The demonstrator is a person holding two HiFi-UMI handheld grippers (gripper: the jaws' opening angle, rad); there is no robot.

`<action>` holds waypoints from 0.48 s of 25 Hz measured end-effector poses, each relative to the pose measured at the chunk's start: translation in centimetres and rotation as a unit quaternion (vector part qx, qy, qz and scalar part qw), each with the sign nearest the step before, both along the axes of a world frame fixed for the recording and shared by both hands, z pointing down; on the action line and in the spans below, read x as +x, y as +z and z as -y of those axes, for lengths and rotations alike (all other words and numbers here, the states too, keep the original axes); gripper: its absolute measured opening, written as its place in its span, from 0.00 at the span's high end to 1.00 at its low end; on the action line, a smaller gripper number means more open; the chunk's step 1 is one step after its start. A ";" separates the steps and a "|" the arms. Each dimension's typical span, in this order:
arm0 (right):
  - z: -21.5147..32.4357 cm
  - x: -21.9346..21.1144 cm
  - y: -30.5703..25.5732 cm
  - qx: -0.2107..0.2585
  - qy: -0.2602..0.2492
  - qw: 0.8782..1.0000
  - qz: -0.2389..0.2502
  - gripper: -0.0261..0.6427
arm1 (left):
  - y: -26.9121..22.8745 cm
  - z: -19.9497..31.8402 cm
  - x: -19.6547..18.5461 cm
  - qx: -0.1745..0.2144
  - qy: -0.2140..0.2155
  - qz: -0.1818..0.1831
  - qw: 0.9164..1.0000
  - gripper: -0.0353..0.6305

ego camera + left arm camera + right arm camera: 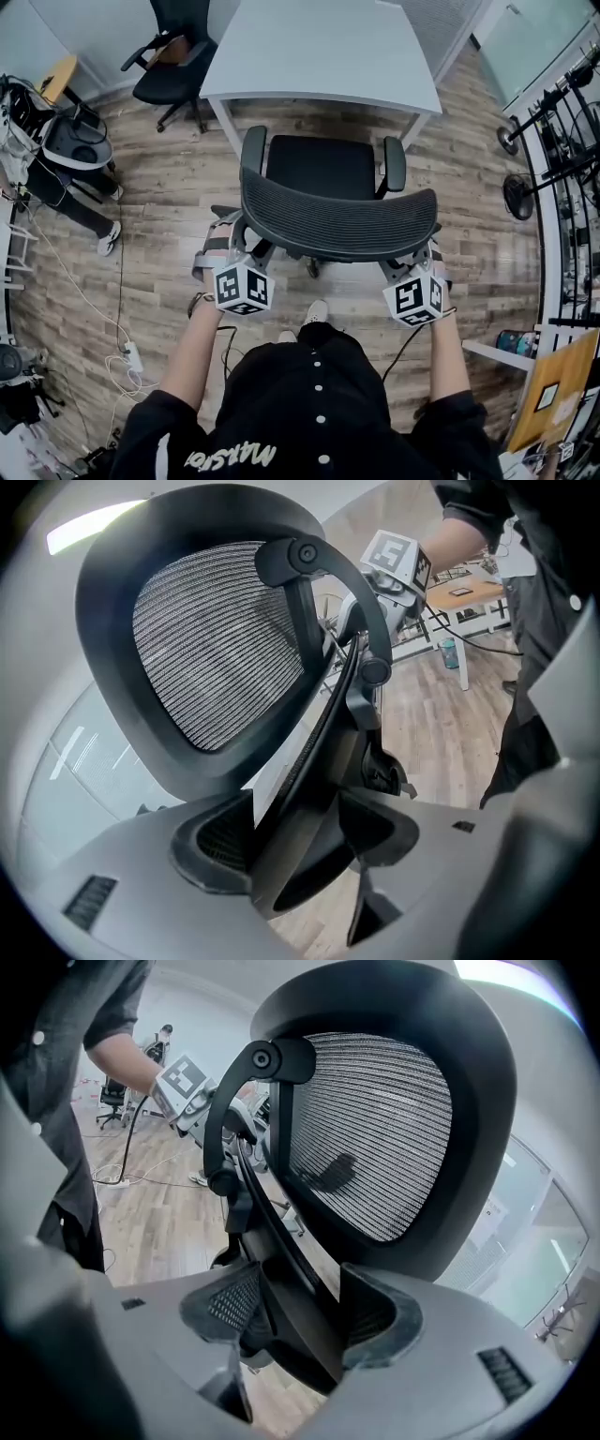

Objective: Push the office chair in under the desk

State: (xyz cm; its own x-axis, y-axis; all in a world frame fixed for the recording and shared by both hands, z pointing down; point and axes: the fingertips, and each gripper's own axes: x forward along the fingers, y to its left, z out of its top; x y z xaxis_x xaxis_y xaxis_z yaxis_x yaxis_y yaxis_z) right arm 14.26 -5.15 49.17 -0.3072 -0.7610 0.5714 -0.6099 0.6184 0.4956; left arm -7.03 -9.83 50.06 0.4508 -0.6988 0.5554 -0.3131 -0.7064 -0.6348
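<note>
A black office chair (319, 169) with a mesh backrest (337, 220) stands facing the white desk (319, 56), its seat front near the desk's edge. My left gripper (247, 247) is at the backrest's lower left rim and my right gripper (413, 256) at its lower right rim. In the left gripper view the black rim of the backrest (216, 639) runs between the jaws of the left gripper (300, 836), which are closed on it wide apart. The right gripper view shows the backrest (375, 1129) rim filling the gap of the right gripper (300, 1312) the same way.
A second black chair (173, 56) stands at the desk's far left corner. Someone's legs and gear (70, 141) are at the left, cables and a power strip (131, 356) lie on the wood floor. Stands and a fan (516, 192) line the right side.
</note>
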 end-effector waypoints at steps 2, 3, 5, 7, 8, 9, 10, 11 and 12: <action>0.4 0.2 0.1 0.003 0.000 1.000 0.000 0.54 | 0.1 0.3 0.1 -0.001 -0.001 0.000 1.000 0.50; 0.6 0.3 0.1 0.004 0.000 1.000 -0.001 0.54 | 0.1 0.4 0.3 -0.002 -0.001 0.000 1.000 0.50; 1.0 0.7 0.1 0.004 -0.001 1.000 -0.001 0.54 | 0.2 0.7 0.6 -0.002 -0.001 0.001 1.000 0.50; 1.4 1.0 0.1 0.004 -0.003 1.000 0.001 0.54 | 0.2 1.0 0.9 0.000 -0.004 0.003 1.000 0.50; 1.7 1.1 0.1 0.004 -0.004 1.000 0.001 0.54 | 0.1 1.2 1.0 0.001 -0.007 0.003 1.000 0.50; 1.9 1.2 0.0 0.004 -0.006 1.000 0.001 0.54 | 0.1 1.4 1.1 0.002 -0.008 0.003 1.000 0.50; 2.2 1.3 0.0 0.005 -0.007 1.000 0.002 0.54 | 0.1 1.7 1.2 0.001 -0.009 0.003 1.000 0.50; 2.4 1.4 0.0 0.004 -0.008 1.000 0.002 0.54 | 0.1 1.9 1.4 0.001 -0.010 0.003 1.000 0.50; 2.6 1.5 0.0 0.004 -0.009 1.000 0.003 0.54 | 0.1 2.2 1.5 0.001 -0.010 0.004 1.000 0.50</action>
State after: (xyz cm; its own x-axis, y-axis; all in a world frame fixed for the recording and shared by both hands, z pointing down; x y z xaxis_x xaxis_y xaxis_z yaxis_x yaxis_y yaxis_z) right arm 15.79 -7.78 49.19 -0.3250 -0.7600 0.5629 -0.6018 0.6253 0.4968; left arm -5.56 -12.00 50.20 0.4321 -0.7087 0.5577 -0.3229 -0.6990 -0.6381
